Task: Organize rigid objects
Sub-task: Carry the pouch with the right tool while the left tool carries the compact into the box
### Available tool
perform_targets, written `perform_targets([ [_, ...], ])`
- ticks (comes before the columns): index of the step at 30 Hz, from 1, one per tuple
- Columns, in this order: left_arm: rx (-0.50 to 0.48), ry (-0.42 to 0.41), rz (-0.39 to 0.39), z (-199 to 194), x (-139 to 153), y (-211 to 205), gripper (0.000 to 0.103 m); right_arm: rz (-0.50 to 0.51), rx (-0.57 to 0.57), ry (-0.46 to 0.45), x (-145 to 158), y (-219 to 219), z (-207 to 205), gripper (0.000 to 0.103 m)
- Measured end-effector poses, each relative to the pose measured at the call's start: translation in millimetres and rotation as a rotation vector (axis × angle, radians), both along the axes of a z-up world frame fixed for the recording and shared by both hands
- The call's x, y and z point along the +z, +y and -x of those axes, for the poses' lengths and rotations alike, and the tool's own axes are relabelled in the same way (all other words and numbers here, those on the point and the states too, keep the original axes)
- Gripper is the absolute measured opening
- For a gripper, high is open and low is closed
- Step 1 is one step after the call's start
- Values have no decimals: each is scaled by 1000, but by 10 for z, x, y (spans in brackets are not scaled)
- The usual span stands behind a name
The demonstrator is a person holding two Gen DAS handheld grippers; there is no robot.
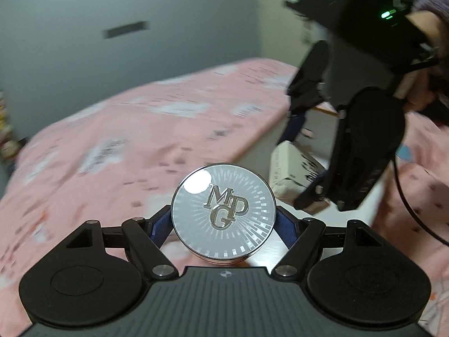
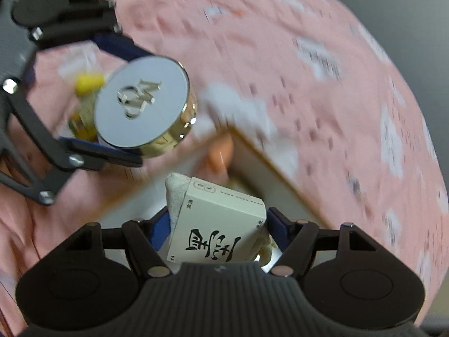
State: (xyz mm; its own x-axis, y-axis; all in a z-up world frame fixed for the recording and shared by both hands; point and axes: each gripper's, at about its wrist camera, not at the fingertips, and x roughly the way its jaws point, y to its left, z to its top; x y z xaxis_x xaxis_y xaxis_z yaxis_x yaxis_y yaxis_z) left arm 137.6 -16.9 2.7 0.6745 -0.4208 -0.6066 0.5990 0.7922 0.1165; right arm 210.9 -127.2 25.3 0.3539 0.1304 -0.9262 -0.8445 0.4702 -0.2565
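Note:
My left gripper point(image 1: 223, 219) is shut on a round silver tin point(image 1: 223, 210) with a raised "MPG" lid, held in the air above a pink bed. The same tin point(image 2: 143, 109) and left gripper point(image 2: 123, 104) show at upper left in the right wrist view. My right gripper point(image 2: 217, 224) is shut on a small white box point(image 2: 217, 227) with black characters, held over an open white storage box point(image 2: 269, 179). The right gripper point(image 1: 306, 168) with its white box point(image 1: 291, 168) also shows at right in the left wrist view.
A pink patterned bedspread point(image 1: 126, 140) covers the bed. A yellow and clear item point(image 2: 85, 84) lies on it behind the tin. An orange-pink object point(image 2: 221, 151) sits inside the storage box. A grey wall point(image 1: 84, 28) stands behind.

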Motion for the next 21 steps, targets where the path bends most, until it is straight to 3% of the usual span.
perform_targets([
  [4,-120,107,-88,-236,-167,-367,88,54,-62,42,-285,-312,-55,71],
  [12,-244,313,-230,-772,-598,-745,88,75,-110,131,-704,-631,-183,71],
  [16,-298,344,-323,-802,-785,-851,88,79,-103,172,-866,-629,-244,71],
  [21,-340,383,-378,-831,-943,-924,88,87,-78,214,-1034,-574,-319,71],
])
